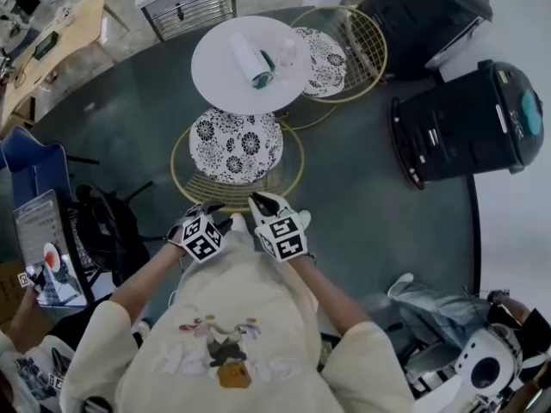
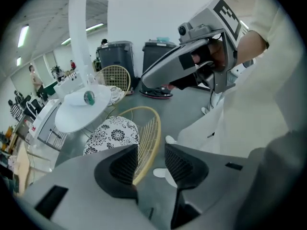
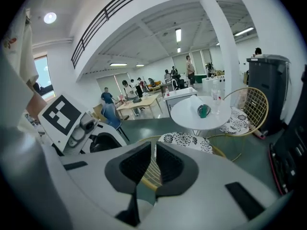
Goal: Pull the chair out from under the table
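Looking steeply down, I noted the chair (image 1: 237, 149) pushed in against the round white tabletop (image 1: 215, 67). The far edge of its flower-patterned cushion (image 2: 112, 135) sat just under the tabletop's rim. Its gold wire back (image 1: 234, 198) curved toward me, nearest my body.

Both hands were low at that back, side by side, marker cubes facing up.

Left gripper (image 1: 204, 208): released, jaws wide apart. In the left gripper view (image 2: 151, 164) the gold rim of the back ran up through the gap, close to the left-hand pad. No pad pressed on it.

Right gripper (image 1: 263, 201): jaws stood only a narrow gap apart. In the right gripper view (image 3: 153, 164) the wire back and its rim showed through that gap, looking to lie beyond the pads. Nothing was clamped as far as that view showed.

On the tabletop lay a white roll (image 1: 248, 58) with a green object (image 1: 265, 79) at its end, and a clear cup (image 1: 287, 52) beside them.

A second wire chair (image 1: 344, 41) with the same patterned cushion stood at the far side of the tabletop, partly tucked under it.

Two black bins (image 1: 469, 123) stood on the dark floor (image 1: 362, 188) to the right, well apart from the chair.
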A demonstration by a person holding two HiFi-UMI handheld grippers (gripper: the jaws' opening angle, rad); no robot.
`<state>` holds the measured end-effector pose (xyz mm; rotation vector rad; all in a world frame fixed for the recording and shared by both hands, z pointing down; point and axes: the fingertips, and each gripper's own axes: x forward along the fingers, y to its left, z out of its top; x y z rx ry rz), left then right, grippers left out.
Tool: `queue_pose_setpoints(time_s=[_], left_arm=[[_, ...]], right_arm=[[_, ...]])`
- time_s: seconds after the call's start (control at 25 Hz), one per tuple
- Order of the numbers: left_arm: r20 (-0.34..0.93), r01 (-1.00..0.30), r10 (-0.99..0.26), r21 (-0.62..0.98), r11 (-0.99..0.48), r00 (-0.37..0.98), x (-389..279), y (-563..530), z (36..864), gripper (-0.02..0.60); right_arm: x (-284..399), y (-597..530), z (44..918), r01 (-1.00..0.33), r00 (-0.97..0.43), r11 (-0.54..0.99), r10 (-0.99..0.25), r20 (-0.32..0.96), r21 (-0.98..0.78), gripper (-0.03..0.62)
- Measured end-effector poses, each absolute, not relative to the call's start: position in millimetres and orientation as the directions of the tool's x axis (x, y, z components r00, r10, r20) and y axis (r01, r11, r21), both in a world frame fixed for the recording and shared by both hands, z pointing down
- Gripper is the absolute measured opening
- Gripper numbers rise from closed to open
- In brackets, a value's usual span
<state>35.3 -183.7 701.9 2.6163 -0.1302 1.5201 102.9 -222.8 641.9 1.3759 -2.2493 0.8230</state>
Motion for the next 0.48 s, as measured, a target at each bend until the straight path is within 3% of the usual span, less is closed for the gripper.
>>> queue_pose_setpoints(time_s=[0.16, 0.48], left_arm=[[0.898, -0.045, 0.004, 0.026, -0.999, 0.439, 25, -182, 726, 0.158], [0.924, 0.080, -0.002, -0.035, -0.996, 0.381, 15, -192, 765, 0.157]], right_arm=[[93, -213, 669, -0.896, -0.439, 0.362, -0.623, 0.648, -0.259, 0.074], [73, -211, 706, -0.870, -0.410, 0.468, -0.516, 0.752, -0.153, 0.077]])
